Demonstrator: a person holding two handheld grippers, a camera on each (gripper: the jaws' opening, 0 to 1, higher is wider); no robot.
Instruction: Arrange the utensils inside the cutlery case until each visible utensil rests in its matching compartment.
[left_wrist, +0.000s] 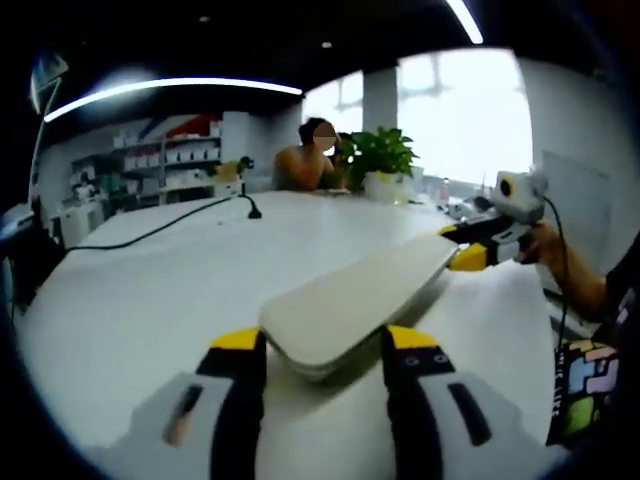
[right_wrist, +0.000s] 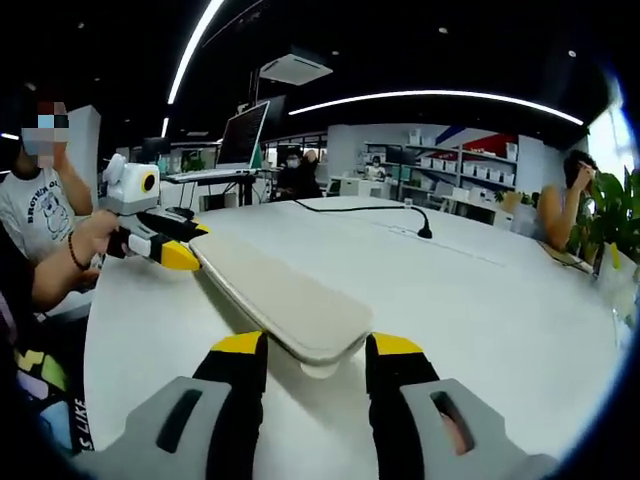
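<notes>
Both claws are set at opposite ends of the closed cutlery case (left_wrist: 365, 300), which is held lifted just above the white table (left_wrist: 160, 290). In the left gripper view the left gripper (left_wrist: 325, 345) is seen with its yellow-tipped jaws either side of the near end; whether they press on it cannot be told. The right gripper (left_wrist: 470, 245) is seen at the far end, apparently closed on the case's edge. In the right gripper view the right gripper's jaws likewise flank the near end. No utensils are seen, as the lid is shut. The step in hand is judged to be positioning the case; next it should be set down flat and opened. Only partial lettering on a person's shirt (right_wrist: 35, 215) is seen, too blurred to be read
</notes>
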